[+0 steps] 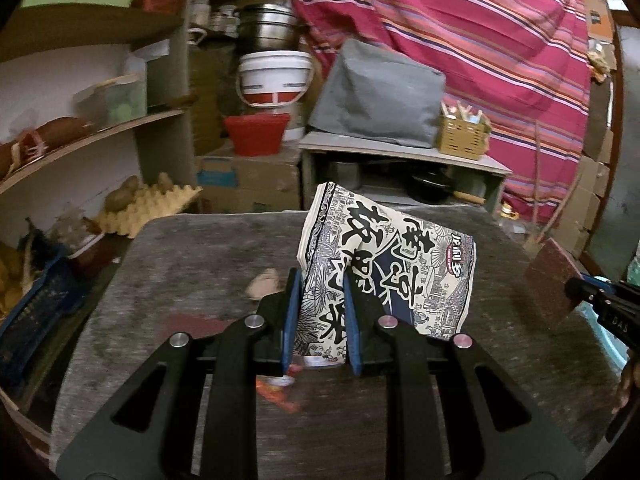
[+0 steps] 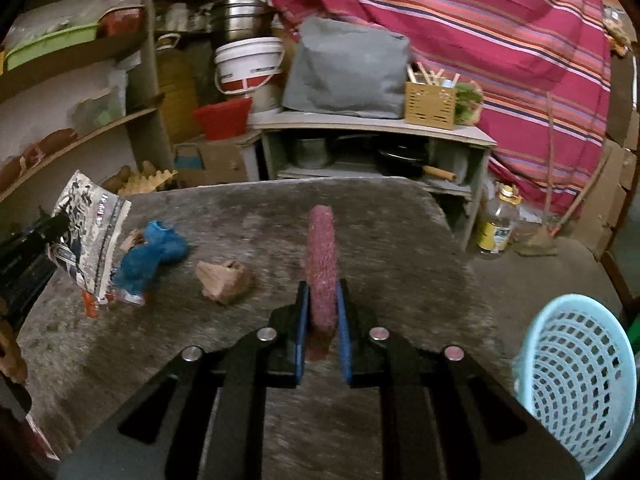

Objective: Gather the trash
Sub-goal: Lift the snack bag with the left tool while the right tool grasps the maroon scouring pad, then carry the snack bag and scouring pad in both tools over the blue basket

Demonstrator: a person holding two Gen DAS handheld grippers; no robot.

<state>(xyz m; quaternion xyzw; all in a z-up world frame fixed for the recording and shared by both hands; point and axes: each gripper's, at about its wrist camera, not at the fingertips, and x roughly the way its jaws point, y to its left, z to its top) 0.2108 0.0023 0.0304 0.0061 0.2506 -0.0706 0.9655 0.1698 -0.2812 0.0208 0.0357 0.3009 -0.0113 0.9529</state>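
Note:
My left gripper (image 1: pixel 319 280) is shut on a crumpled black-and-white printed food wrapper (image 1: pixel 384 256), held up above the grey table (image 1: pixel 192 280). The same wrapper (image 2: pixel 90 236) shows at the left in the right wrist view. My right gripper (image 2: pixel 322 292) is shut on a dark red scouring pad (image 2: pixel 321 248), held edge-on above the table (image 2: pixel 400 240); the pad (image 1: pixel 550 284) appears at the right in the left wrist view. On the table lie a crumpled blue wrapper (image 2: pixel 152 254), a brown paper scrap (image 2: pixel 226 278) and a small orange-red wrapper (image 2: pixel 91 305).
A light blue perforated basket (image 2: pixel 580 384) stands low at the right beside the table. Behind the table are a low shelf unit (image 2: pixel 372 152) with pans, shelves on the left (image 1: pixel 100 136), a white bucket (image 1: pixel 276 76) and a striped cloth (image 1: pixel 480 40). A bottle (image 2: pixel 498 224) stands on the floor.

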